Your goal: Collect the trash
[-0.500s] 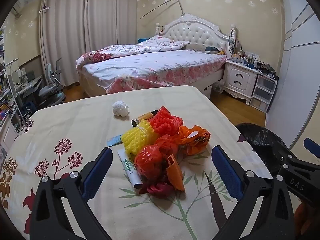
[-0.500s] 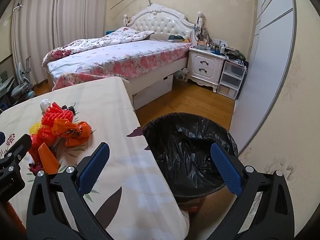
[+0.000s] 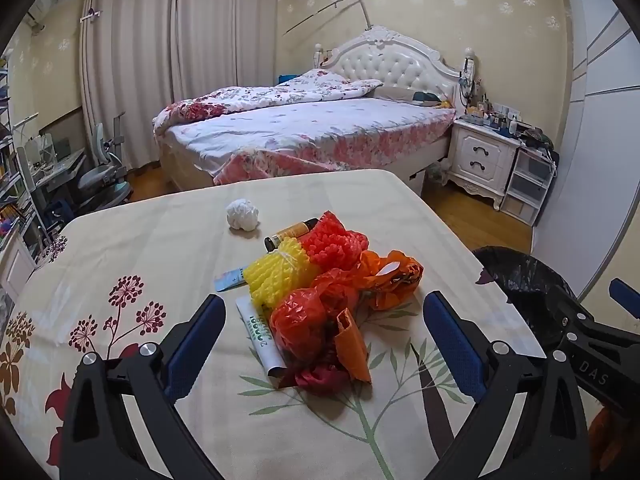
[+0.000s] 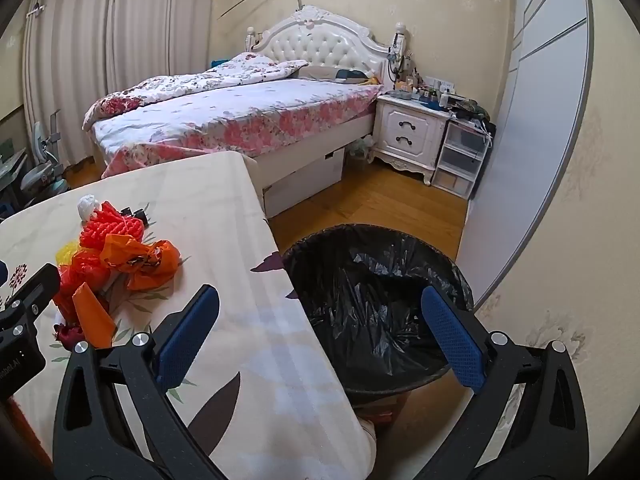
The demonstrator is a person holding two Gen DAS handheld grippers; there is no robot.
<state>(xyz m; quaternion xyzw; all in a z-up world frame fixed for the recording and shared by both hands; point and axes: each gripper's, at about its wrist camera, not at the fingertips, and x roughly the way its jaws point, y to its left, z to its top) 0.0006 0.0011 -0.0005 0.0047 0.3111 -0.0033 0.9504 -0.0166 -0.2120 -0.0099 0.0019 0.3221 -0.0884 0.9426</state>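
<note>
left tool: we see jaws wide, nothing held, hovering over the near edge of the pile
right tool: we see it wide too, empty, straddling bench edge and bin
trash pile: mid bench; red, orange, yellow bags and nets, heaped and touching
paper ball: beyond pile, apart from it
bin: black-lined, on floor just right of the bench, well right of pile

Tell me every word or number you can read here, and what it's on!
"DAS": white letters on the black body of the right tool.
"20001": my best guess at the green print on the white tube; it's blurry.
"...obol.AI": cut-off white letters on the left tool's body.
Blue card and little bottle: print too small to read.
</note>
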